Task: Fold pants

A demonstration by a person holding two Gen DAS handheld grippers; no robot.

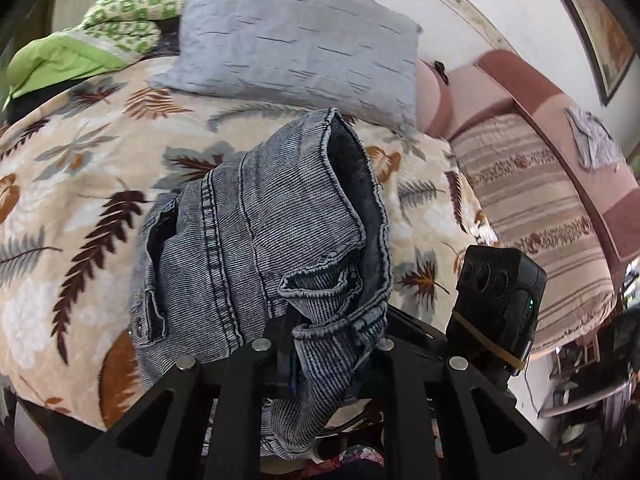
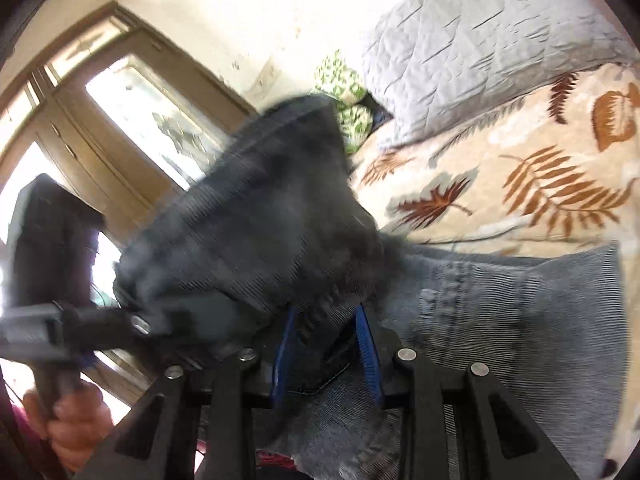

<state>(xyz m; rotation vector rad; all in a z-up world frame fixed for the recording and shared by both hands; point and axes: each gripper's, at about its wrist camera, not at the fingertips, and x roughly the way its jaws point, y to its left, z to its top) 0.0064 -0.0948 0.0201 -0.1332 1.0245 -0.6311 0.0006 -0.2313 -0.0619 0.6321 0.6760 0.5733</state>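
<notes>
Both tongs pinch denim. The left tongs (image 1: 320, 344) are pressed on a bunched edge of the pants (image 1: 256, 240). The right tongs (image 2: 326, 344), blue pads (image 2: 366, 344) visible, clamp a thick fold of the same pants (image 2: 272, 216); right view is blurred. A hand (image 2: 66, 420) shows at the lower left of the right view, gripping a handle. Pants hang lifted and crumpled over the near edge of the bed (image 1: 80, 184), part lying on the leaf-print blanket. Judgement: step is spreading or carrying over the fold. Do it well by keeping both pinches firm, pulling the two grips apart to flatten the cloth, then lowering evenly, seams aligned. Beyond: grey pillow (image 1: 296, 48), green quilt (image 1: 120, 20), striped sofa (image 1: 536, 200).
</notes>
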